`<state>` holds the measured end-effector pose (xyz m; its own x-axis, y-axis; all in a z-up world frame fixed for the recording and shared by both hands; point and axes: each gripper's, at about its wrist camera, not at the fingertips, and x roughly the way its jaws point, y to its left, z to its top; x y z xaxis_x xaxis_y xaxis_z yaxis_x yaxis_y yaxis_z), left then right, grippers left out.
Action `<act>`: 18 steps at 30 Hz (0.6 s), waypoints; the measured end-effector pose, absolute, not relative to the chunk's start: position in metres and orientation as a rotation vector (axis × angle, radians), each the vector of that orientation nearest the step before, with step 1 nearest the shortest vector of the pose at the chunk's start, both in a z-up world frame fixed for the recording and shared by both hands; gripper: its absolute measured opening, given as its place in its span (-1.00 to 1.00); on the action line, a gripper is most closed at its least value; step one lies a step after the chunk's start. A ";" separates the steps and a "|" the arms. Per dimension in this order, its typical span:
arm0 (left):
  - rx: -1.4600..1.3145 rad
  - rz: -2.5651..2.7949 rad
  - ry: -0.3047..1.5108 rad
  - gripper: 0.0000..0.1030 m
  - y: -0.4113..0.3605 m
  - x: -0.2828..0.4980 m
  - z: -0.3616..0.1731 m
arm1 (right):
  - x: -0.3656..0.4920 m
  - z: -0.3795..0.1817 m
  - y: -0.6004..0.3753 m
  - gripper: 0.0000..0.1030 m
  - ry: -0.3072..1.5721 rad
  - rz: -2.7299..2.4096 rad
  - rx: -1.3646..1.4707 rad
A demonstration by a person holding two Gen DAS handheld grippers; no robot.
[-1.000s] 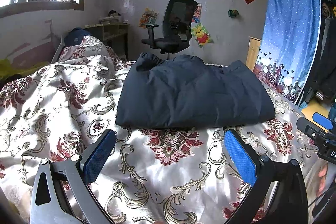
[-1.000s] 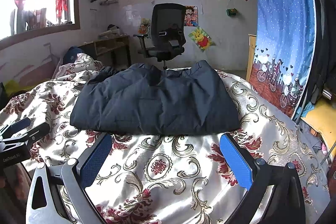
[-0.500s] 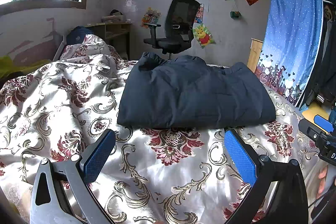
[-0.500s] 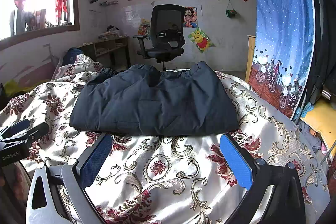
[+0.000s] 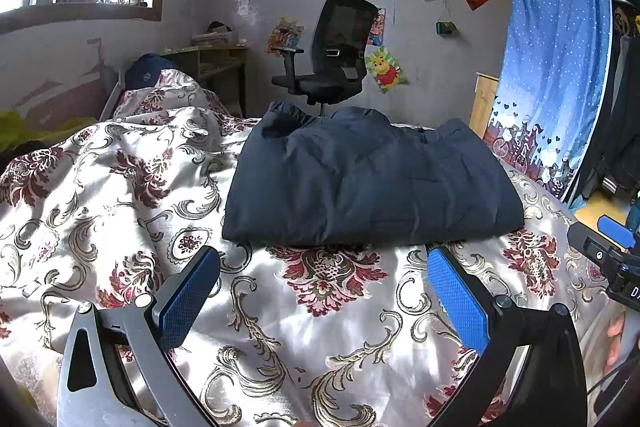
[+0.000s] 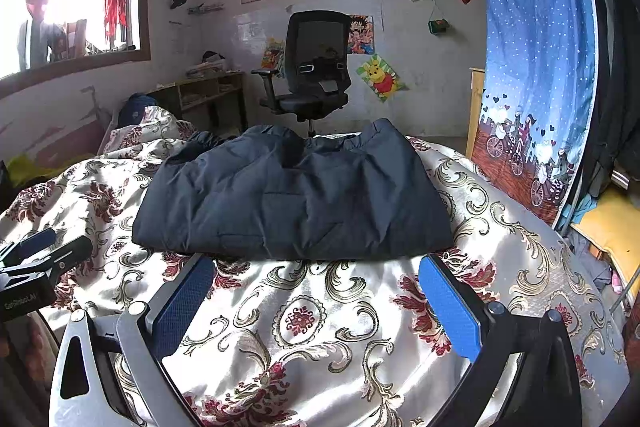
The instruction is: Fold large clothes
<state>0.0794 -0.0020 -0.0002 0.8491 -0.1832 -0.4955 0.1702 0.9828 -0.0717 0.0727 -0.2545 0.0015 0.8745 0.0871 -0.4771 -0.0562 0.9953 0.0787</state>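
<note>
Dark navy padded jacket [image 5: 372, 183] stayed folded on the floral satin bedspread [image 5: 320, 307], unchanged; my left tongs [image 5: 324, 291] and right tongs [image 6: 316, 295] hung spread, empty—folding looked finished.

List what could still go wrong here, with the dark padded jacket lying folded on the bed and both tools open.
1. The folded dark navy padded jacket looks puffy; its raised far collar edge may spring open.
2. It lies on a rumpled, glossy floral bedspread, so it could slide or slump.
3. The open left tool and right tool hover near the front edge and could snag it.
</note>
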 end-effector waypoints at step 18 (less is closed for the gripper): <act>-0.013 -0.191 0.510 0.98 -0.002 0.077 0.002 | 0.072 0.001 -0.255 1.00 0.501 0.076 0.061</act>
<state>0.0773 -0.0020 0.0016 0.8551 -0.1853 -0.4843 0.1788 0.9821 -0.0600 0.0725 -0.2551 0.0011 0.8745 0.0879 -0.4770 -0.0580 0.9953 0.0771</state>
